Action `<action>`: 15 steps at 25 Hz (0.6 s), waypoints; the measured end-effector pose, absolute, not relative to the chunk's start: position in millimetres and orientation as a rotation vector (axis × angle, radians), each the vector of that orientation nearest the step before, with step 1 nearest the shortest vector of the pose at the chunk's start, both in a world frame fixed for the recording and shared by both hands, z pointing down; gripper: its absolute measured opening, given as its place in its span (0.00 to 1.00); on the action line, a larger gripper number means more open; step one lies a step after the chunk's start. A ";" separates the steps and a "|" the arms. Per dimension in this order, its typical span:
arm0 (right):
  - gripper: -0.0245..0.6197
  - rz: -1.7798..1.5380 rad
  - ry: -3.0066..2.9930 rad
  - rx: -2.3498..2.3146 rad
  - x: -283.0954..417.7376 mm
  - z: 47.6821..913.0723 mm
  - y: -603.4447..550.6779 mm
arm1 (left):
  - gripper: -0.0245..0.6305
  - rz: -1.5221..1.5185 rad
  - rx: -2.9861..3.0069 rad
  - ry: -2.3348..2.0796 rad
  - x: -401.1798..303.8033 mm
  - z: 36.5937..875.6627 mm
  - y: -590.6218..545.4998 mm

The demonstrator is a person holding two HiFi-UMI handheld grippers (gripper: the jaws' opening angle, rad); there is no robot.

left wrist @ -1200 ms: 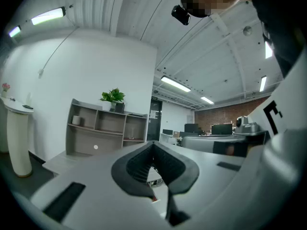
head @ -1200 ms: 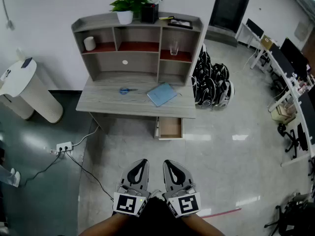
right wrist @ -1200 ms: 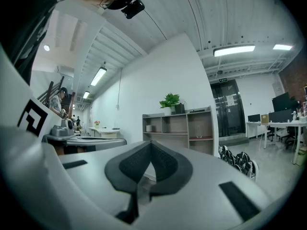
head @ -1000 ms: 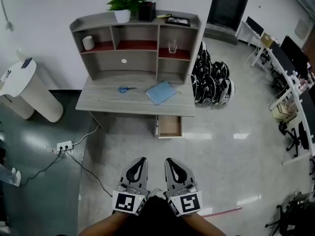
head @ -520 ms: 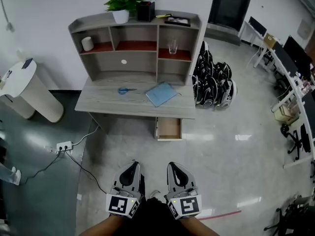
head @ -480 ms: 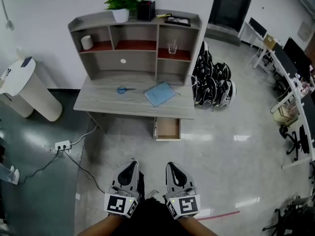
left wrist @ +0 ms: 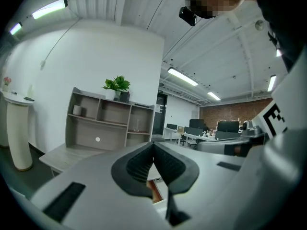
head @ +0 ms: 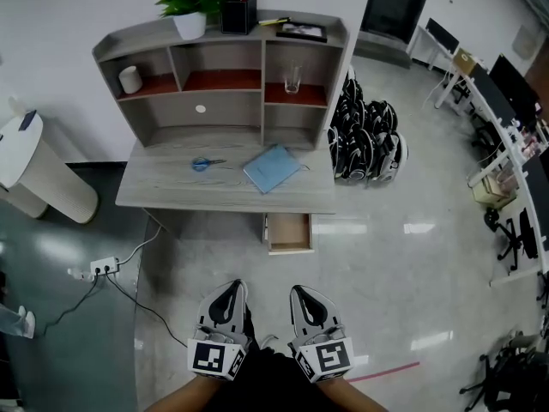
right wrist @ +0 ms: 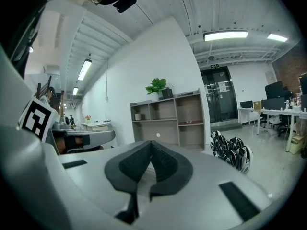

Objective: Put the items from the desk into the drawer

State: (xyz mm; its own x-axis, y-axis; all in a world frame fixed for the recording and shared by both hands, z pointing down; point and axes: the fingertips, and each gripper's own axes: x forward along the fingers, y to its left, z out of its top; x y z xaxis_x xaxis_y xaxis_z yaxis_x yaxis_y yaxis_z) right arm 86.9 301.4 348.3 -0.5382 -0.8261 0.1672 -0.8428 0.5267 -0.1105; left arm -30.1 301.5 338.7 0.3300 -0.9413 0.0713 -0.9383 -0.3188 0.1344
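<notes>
- Two items wait on the desk (head: 146, 197): blue-handled scissors (head: 204, 163) and a blue notebook (head: 273, 168). Neither is in the drawer yet, so the task looks not yet begun.
- Scissors: left of the desk's middle, toward the back edge by the shelf unit (head: 225, 84). Their long axis runs roughly along the desk's length, handles to the left.
- Notebook: right of the middle, well apart from the scissors and turned askew, so one corner points toward the front edge.
- Drawer (head: 289, 232): pulled open under the front edge on the right half, almost directly below the notebook. It appears empty.
- Left gripper (head: 232, 286): jaws closed tip to tip, with nothing between them.
- Right gripper (head: 301, 289): jaws likewise pressed together and empty.
- Both grippers are side by side over the floor, well short of the desk and pointing toward it. Everything to be moved lies straight ahead.
- The scissors lie off to the left gripper's side, so that hand seems the nearer one for them. The notebook and drawer sit closer to the right gripper's line.
- Either gripper must part its jaws before taking an item.
</notes>
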 end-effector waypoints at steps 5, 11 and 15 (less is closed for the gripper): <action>0.06 0.270 -2.645 1.457 76.2 346.2 254.4 | 0.06 -0.008 2.459 -1.686 -35.9 342.2 254.6; 0.06 0.378 -2.591 1.506 60.6 363.9 187.8 | 0.06 0.034 2.473 -1.641 -55.1 348.5 185.6; 0.06 0.422 -2.552 1.538 48.4 370.9 147.0 | 0.06 0.018 2.491 -1.612 -71.8 346.5 146.2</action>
State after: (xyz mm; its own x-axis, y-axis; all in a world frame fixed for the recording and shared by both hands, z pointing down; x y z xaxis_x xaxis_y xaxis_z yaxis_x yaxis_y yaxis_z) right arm 48.4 147.0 370.9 -0.4712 -0.8445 0.2544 -0.8815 0.4408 -0.1692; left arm -71.8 146.2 346.5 0.4138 -0.9043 0.1047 -0.9065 -0.3987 0.1391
